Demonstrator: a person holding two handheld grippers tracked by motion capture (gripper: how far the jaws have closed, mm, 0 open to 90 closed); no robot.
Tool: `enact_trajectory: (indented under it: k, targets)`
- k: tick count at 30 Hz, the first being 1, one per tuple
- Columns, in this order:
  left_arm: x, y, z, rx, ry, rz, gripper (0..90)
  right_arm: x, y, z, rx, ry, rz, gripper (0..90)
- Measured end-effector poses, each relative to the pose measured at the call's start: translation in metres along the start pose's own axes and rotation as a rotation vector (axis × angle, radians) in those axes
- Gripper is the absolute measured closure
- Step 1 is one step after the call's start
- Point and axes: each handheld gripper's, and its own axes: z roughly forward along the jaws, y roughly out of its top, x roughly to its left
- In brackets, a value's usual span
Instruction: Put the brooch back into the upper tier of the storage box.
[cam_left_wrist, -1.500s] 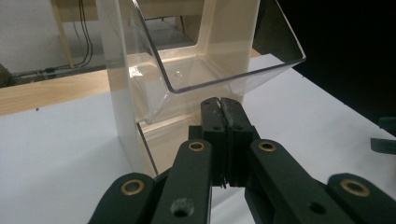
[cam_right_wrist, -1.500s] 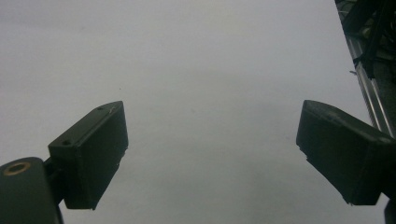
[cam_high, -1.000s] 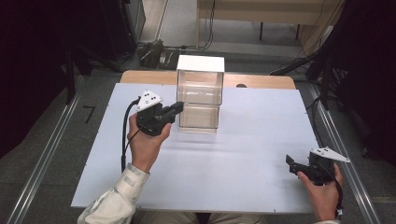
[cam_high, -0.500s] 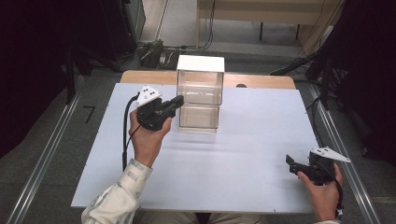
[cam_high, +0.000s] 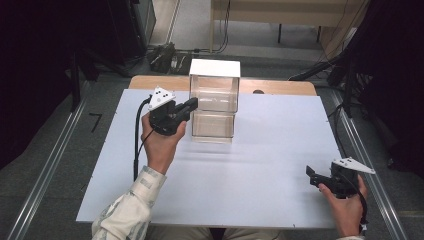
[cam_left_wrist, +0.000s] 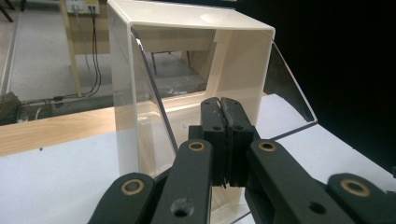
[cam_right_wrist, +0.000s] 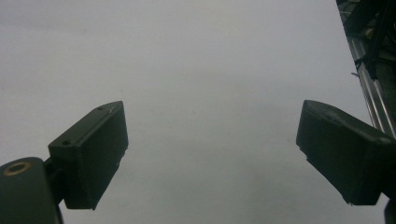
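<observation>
Reaching toward the clear acrylic box (cam_high: 214, 102), the left gripper (cam_high: 191, 104) has its jaws pressed together w/ nothing between them, tips just beside the box's left wall. In the left gripper view the open transparent door panel (cam_left_wrist: 149, 88) stands near the closed tips. Box sits at the far edge of the table (cam_high: 260, 165), about mid-width. Right gripper (cam_high: 311, 175) rests near the right front corner, jaws wide, empty. Judging: approach nearly done; contact w/ the door and moving it are left.
</observation>
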Motion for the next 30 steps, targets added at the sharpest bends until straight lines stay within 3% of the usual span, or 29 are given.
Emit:
enact_trajectory:
  k: [15,19,30]
  targets:
    - [0.001,0.001,0.015,0.022,0.026,0.019,90.0,-0.001,0.000,0.000,-0.005,-0.001,-0.005,7.5]
    - [-0.001,0.002,0.017,0.021,0.009,0.021,79.1,-0.001,0.000,0.000,-0.004,0.001,0.000,7.5]
    - [-0.005,0.002,0.005,0.011,-0.002,0.045,71.6,-0.001,0.000,0.000,-0.005,0.002,0.005,7.5]
